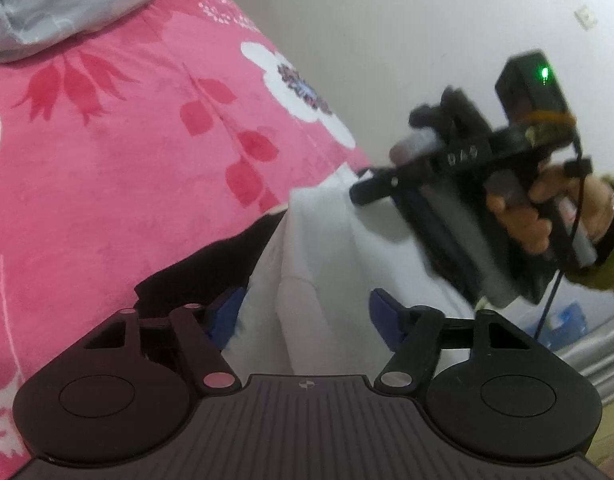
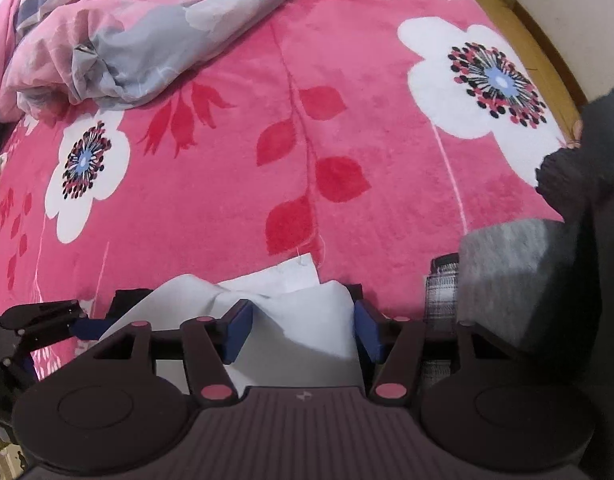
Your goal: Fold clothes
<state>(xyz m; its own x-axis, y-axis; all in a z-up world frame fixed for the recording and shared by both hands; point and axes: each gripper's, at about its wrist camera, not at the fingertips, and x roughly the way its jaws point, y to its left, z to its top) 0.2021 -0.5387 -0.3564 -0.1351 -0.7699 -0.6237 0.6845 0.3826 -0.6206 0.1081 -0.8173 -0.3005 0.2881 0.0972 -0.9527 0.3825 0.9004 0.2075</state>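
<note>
A white garment (image 1: 331, 240) lies bunched at the near edge of the pink flowered blanket (image 1: 107, 160), partly over a black garment (image 1: 211, 264). My left gripper (image 1: 307, 316) stands open over the white cloth, which runs between its blue pads without being pinched. In the right wrist view the same white garment (image 2: 291, 320) fills the gap of my right gripper (image 2: 303, 332), whose jaws are also open. The right gripper (image 1: 399, 152) appears blurred in the left wrist view, in a hand with a green sleeve (image 1: 603, 264). One of the left gripper's fingers (image 2: 43, 314) shows at the left edge.
A crumpled grey-and-pink duvet (image 2: 127, 32) lies at the far left of the bed. A grey folded item (image 2: 515, 276), a plaid cloth (image 2: 443, 292) and a dark knit garment (image 2: 587, 160) sit at the right. The wooden bed frame (image 2: 547, 40) borders the pale floor.
</note>
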